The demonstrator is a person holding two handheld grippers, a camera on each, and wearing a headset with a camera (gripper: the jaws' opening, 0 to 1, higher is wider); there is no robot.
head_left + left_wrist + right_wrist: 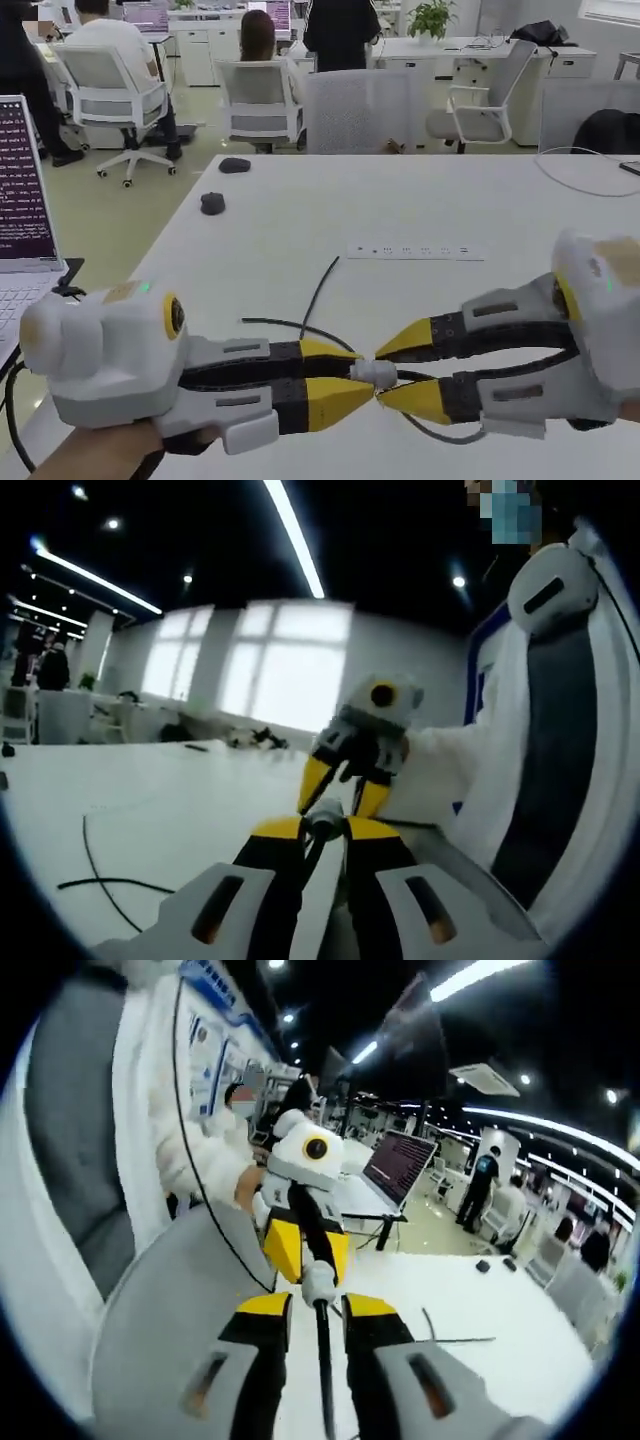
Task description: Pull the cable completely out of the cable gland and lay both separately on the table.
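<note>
My left gripper (362, 375) clenches its jaws on the small white plastic cable gland (373, 373). Whether my right gripper (383, 374) grasps the thin black cable (322, 1360) I cannot tell; loose jaws would slip.

An open office — rolling chairs (120, 85), white desks (470, 50), a lit laptop (25, 190).

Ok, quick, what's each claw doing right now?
Left claw: shut on the cable gland.
Right claw: around the cable; grip cannot be told.
</note>
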